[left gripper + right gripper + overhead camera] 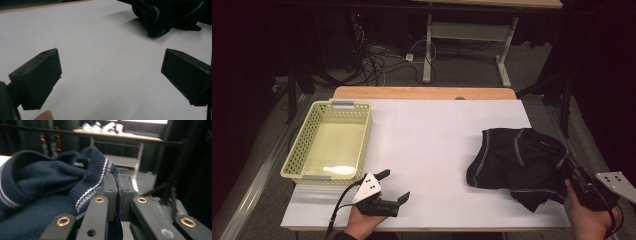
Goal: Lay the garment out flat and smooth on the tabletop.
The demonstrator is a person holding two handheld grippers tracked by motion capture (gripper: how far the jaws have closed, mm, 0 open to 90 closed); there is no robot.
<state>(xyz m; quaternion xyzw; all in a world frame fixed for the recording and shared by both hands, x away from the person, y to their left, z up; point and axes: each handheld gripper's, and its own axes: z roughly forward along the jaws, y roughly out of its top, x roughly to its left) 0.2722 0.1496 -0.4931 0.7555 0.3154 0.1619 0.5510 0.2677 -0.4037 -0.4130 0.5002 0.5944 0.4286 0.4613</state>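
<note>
Right now the right gripper is clamping the ribbed hem of the dark garment at the table's right edge, while the left gripper is waiting wide open near the front edge. Judging by this, the next move is carrying it toward the basket at the left edge.
</note>
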